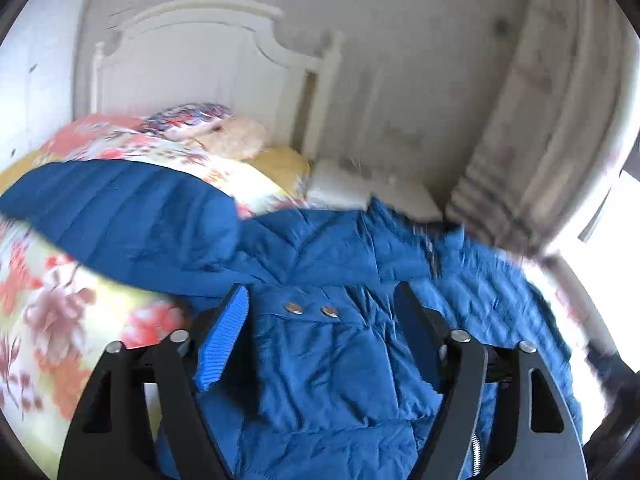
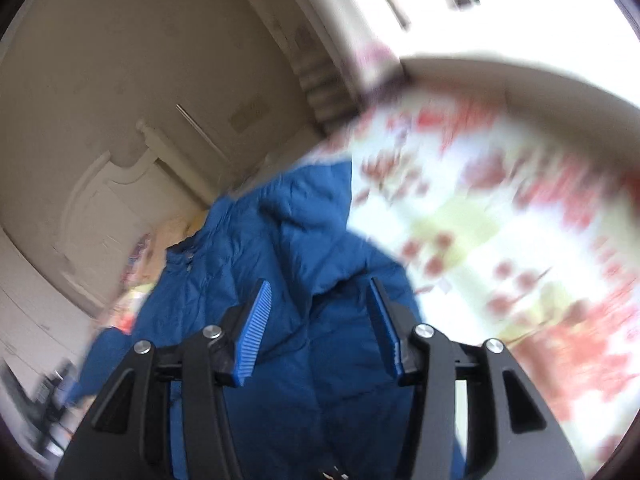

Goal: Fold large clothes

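A blue quilted jacket point(image 1: 320, 240) lies spread over a bed, one sleeve point(image 1: 120, 208) stretched out to the left. Two metal snaps point(image 1: 295, 308) sit on a flap near the fingertips, and a zipper point(image 1: 476, 452) shows at the bottom edge. My left gripper point(image 1: 322, 292) has its jaws wide apart, with a thick bunch of the jacket filling the gap. In the right wrist view the jacket point(image 2: 248, 248) runs away toward the headboard. A fold of it rises between the blue pads of my right gripper point(image 2: 320, 282). The cloth stays sharp there while the bedding blurs.
A floral quilt point(image 1: 52, 308) covers the bed and shows blurred at the right point(image 2: 500, 220). A white headboard point(image 1: 192, 64) stands behind, with a patterned pillow point(image 1: 188, 118) and a cream plush toy point(image 1: 236, 140). White folded items point(image 1: 340, 188) lie near a striped curtain point(image 1: 540, 120). A bright window point(image 2: 520, 0) is above.
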